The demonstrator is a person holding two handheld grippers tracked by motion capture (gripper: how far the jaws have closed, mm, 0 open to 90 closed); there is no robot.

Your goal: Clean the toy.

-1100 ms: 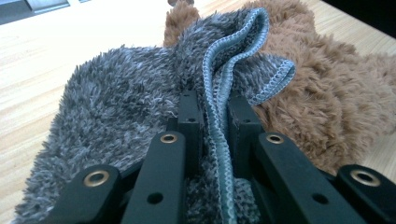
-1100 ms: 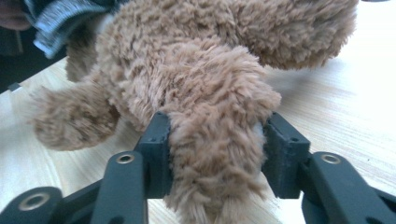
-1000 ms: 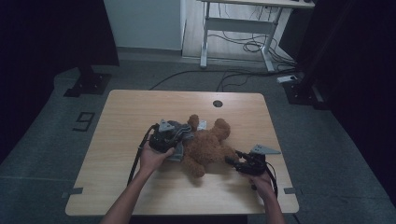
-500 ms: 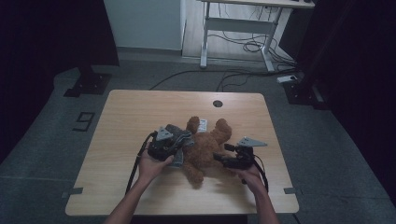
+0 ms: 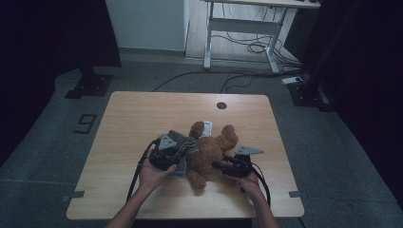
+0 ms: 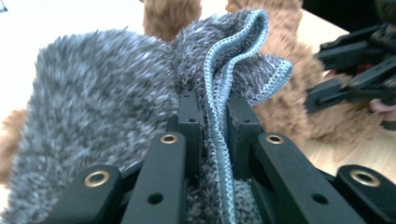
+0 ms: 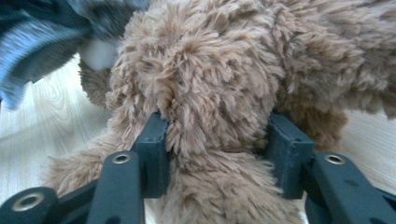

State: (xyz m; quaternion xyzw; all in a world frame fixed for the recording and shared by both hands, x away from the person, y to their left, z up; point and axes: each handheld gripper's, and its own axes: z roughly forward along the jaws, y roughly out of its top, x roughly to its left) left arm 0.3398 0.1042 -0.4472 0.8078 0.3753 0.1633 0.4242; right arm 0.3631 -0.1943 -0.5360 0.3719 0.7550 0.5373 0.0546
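A brown teddy bear (image 5: 211,149) lies on the wooden table (image 5: 142,114), a white tag (image 5: 207,128) by its head. My left gripper (image 5: 184,153) is shut on the blue-stitched hem of a grey fuzzy cloth (image 6: 116,93), which drapes over the bear's left side (image 5: 183,141). The hem runs straight between the left gripper's (image 6: 215,107) pads. My right gripper (image 7: 219,130) has just been closing, and its pads now press into both sides of a furry limb of the bear (image 7: 219,84). In the high view the right gripper (image 5: 219,165) meets the bear from the right.
The table has a round cable hole (image 5: 221,105) near its far edge. Bare wood lies to the left and far side of the bear. A desk frame with cables (image 5: 247,42) stands on the floor behind.
My right gripper has come in leftward from the table's right side to the bear and closed on its limb. The left hand shifted a little with the cloth.
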